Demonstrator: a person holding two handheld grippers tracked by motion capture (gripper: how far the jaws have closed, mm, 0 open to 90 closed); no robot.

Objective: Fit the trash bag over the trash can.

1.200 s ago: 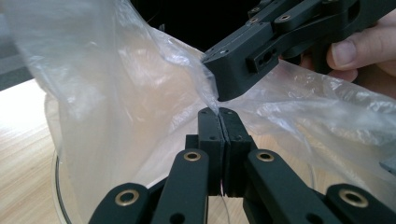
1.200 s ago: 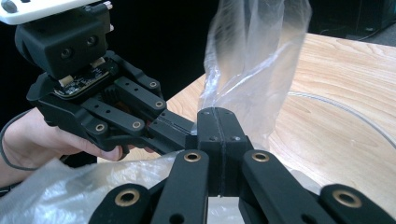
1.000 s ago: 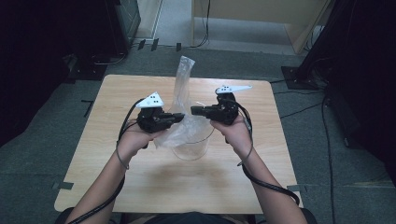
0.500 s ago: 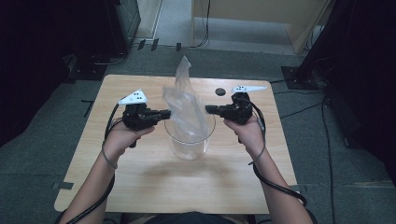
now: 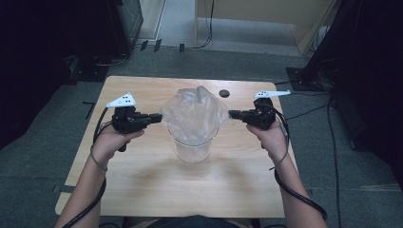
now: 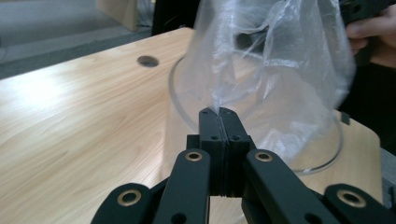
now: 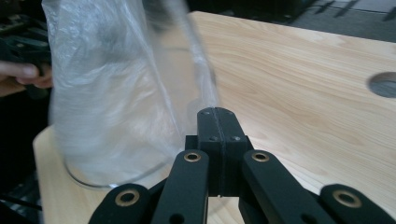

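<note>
Lining a beaker at mid-table: the left gripper and right gripper each pinch one side of the bag, jaws pressed together on the film. Best pulled apart evenly and lowered — mouth centred over the rim — without tearing.

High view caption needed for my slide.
Two grippers, left and right, stretch a plastic bag over a glass jar.

a light wooden table with a round cable hole carries a clear glass beaker near its middle.
</note>
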